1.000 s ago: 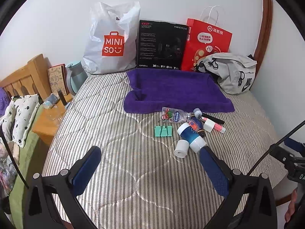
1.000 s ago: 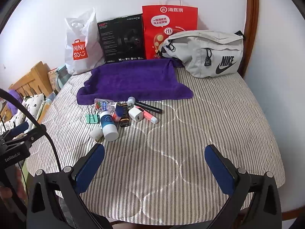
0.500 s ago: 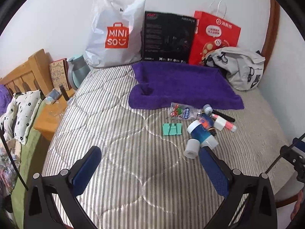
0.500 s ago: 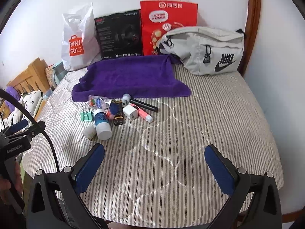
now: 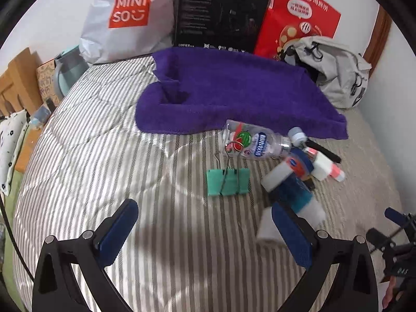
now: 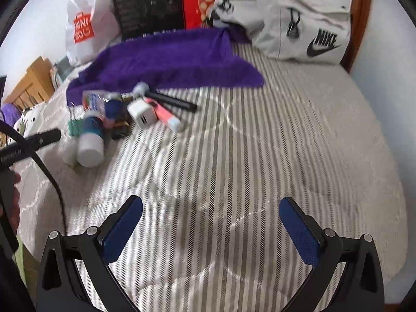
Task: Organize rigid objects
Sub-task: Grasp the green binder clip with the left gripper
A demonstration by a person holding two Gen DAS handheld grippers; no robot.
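Clutter of small hard things lies on the striped bed (image 5: 104,156), just ahead of both grippers, whose blue-padded jaws are spread wide and hold nothing. The left gripper (image 5: 205,231) hangs low over the bed with the green binder clip (image 5: 228,182) nearest between its jaws and a blue-and-white bottle (image 5: 293,192) beside its right pad. The right gripper (image 6: 211,219) hovers over bare bedding, the pile well off to its left. Past the clip lie a clear plastic bottle (image 5: 256,143) with a printed label, a white charger (image 6: 142,113), a pink marker (image 6: 162,113) and a black pen (image 6: 173,101), touching or overlapping. Behind them spreads a purple towel (image 5: 234,91), then a white shopping bag (image 5: 124,15), a black box (image 5: 221,13), a red paper bag (image 5: 299,18) and a grey pouch (image 6: 299,23).
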